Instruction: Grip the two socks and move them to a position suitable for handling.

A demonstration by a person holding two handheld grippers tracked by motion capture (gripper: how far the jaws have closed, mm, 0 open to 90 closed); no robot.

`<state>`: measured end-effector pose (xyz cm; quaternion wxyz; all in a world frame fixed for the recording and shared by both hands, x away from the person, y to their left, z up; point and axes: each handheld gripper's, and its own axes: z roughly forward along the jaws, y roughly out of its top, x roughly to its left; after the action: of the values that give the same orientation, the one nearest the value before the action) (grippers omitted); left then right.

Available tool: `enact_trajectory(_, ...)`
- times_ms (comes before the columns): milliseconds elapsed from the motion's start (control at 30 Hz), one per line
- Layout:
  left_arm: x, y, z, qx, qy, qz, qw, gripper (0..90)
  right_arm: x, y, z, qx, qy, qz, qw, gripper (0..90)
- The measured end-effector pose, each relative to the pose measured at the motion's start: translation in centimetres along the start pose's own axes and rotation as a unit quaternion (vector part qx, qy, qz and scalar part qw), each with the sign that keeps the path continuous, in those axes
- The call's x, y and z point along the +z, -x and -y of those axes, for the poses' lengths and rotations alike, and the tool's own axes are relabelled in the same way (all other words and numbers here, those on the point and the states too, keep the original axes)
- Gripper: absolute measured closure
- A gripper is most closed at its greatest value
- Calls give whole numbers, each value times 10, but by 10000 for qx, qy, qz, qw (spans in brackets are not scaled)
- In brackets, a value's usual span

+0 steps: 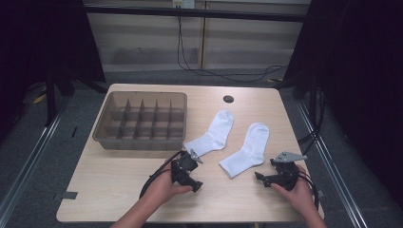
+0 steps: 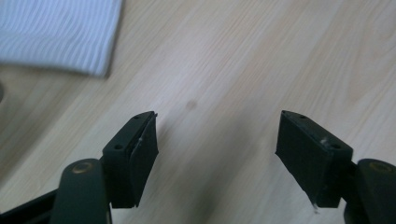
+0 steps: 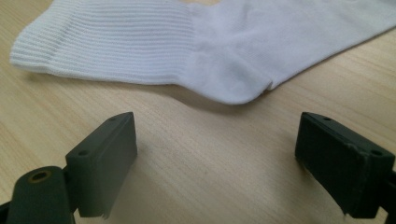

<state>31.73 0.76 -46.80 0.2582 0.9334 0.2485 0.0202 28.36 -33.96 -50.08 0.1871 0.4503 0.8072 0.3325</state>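
Observation:
Two white socks lie flat on the wooden table (image 1: 119,175): the left sock (image 1: 212,134) and the right sock (image 1: 247,150). A hand holds my left gripper (image 1: 194,184) low over the table near the left sock's cuff. In the left gripper view its jaws (image 2: 217,121) stand open over bare wood, with a ribbed sock cuff (image 2: 56,32) at the upper left. My right gripper (image 1: 260,177) points left at the right sock's cuff. In the right gripper view it (image 3: 215,126) is open, and the sock (image 3: 196,51) lies just beyond the jaws, apart from them.
A translucent brown divided bin (image 1: 142,94) with several compartments stands at the table's back left. A dark round hole (image 1: 228,99) is in the tabletop behind the socks. Cables trail from both grippers toward the front edge.

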Motion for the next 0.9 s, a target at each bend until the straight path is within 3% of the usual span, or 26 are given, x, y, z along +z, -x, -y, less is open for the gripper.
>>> enact_trajectory(533, 26, 17, -68, 307, -232, 223, 9990, 369, 0, 0, 0, 36, -9, 18, 10000, 126)
enact_trajectory(667, 31, 19, -84, 318, -149, 198, 9992, 374, 0, 0, 0, 30, -11, 17, 10000, 126)
enact_trajectory(800, 37, 18, -97, 101, -71, 192, 9997, 385, 0, -1, 0, 38, -7, 19, 10000, 126)
enact_trajectory(900, 44, 19, -104, 90, -20, 154, 9998, 415, 0, -1, 0, 35, -10, 24, 10000, 127)
